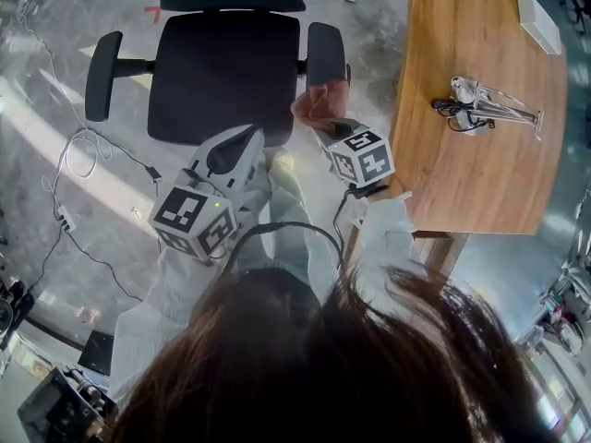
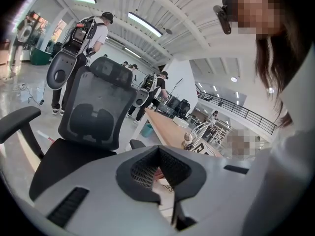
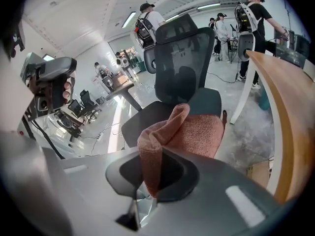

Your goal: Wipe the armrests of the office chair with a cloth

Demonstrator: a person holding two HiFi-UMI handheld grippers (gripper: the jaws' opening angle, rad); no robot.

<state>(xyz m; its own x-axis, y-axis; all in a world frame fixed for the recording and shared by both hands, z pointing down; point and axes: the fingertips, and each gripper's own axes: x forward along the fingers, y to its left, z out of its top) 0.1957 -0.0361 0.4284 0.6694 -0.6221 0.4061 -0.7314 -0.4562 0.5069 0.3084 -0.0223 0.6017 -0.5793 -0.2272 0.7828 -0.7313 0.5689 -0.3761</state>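
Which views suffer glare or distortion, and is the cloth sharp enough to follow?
Head view: glare streaks the floor, soft-focus hair fills the bottom, the cloth reads clearly. Right gripper view: fisheye bows the desk edge; cloth sharp, pinched in the jaws. Left gripper view: dark corners, bright ceiling lights.
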